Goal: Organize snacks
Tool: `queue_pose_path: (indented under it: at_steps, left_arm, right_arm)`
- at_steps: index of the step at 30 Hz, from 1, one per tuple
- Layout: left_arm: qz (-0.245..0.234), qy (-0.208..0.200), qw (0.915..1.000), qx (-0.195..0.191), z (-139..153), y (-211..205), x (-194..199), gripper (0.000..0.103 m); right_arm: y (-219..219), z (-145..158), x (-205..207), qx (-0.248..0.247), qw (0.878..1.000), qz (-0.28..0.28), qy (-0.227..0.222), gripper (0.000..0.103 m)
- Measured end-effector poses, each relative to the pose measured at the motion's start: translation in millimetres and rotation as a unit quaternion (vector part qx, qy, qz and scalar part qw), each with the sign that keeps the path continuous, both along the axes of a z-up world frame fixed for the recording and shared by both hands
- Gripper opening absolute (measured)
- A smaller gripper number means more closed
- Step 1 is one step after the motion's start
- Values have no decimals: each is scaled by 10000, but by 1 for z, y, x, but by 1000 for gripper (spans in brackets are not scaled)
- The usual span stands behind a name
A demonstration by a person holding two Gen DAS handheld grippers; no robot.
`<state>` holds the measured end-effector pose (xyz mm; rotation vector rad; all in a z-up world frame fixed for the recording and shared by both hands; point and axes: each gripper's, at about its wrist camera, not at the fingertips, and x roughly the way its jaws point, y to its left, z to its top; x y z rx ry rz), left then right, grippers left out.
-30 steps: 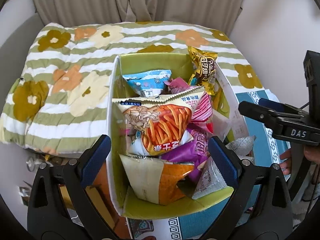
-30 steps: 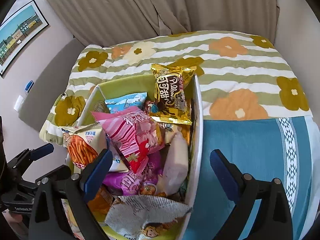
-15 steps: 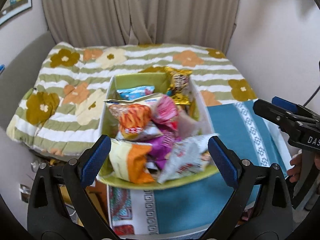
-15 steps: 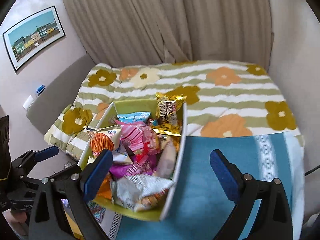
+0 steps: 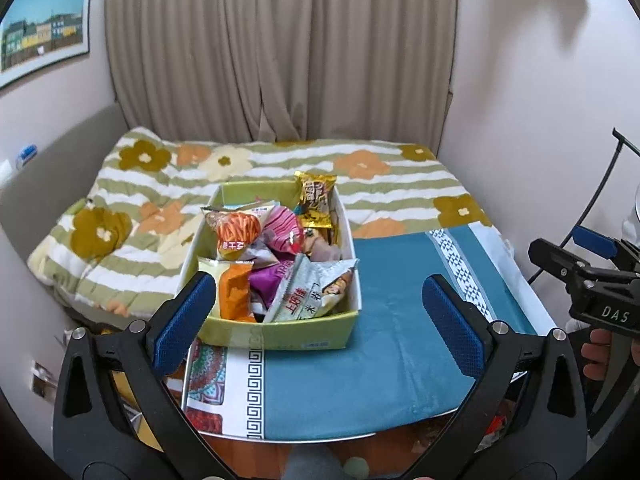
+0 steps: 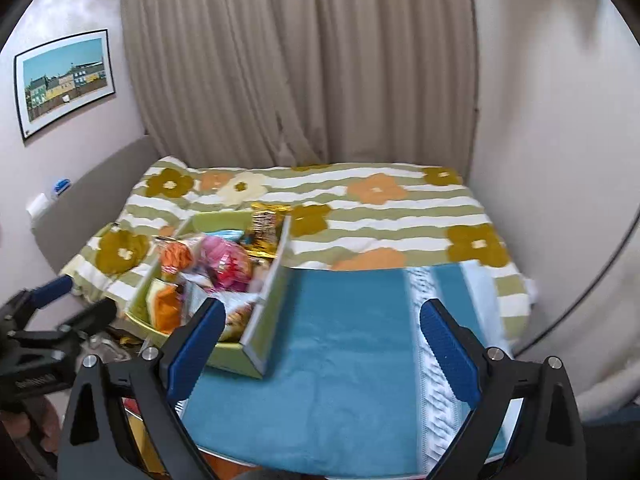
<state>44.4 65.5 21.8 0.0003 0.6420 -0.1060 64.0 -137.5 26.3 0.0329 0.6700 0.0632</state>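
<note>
Landmark: green snack box (image 5: 280,334), full of packets, standing on the blue-clothed surface (image 5: 400,352) at its left part, with the flowered bed (image 5: 380,184) directly behind.
Contents: orange packet (image 5: 234,292) at the box's near-left corner; silver packet (image 5: 312,292) at its near-right; pink packet (image 5: 282,232) mid-box; gold packet (image 5: 315,200) upright at the far-right corner.
Left gripper (image 5: 320,312): jaws spread wide, having just been opening, nothing between the pads; held back from the box and apart from it.
Right gripper (image 6: 322,344): jaws spread, empty; aimed at bare cloth to the right of the box.
Key relation: the box lies ahead and slightly left of the left jaws, and well left of the right jaws. Its long axis runs away from the viewer toward the bed. The left hand is judged nearer.
Status: all packets visible sit inside the box; none lies loose on the surface. The task appears at or near completion.
</note>
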Motion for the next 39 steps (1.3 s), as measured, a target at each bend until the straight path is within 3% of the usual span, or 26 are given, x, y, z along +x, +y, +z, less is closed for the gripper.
queue_pose_path:
  at_steps: [13, 39]
  left_arm:
    - [79, -241, 9997, 2, 4, -17, -32, 102]
    - [33, -327, 9995, 15, 9, -29, -33, 102]
  right_arm:
    - [-19, 2, -48, -105, 9986, -248, -459, 97]
    - [-23, 5, -54, -123, 9982, -366, -455, 97]
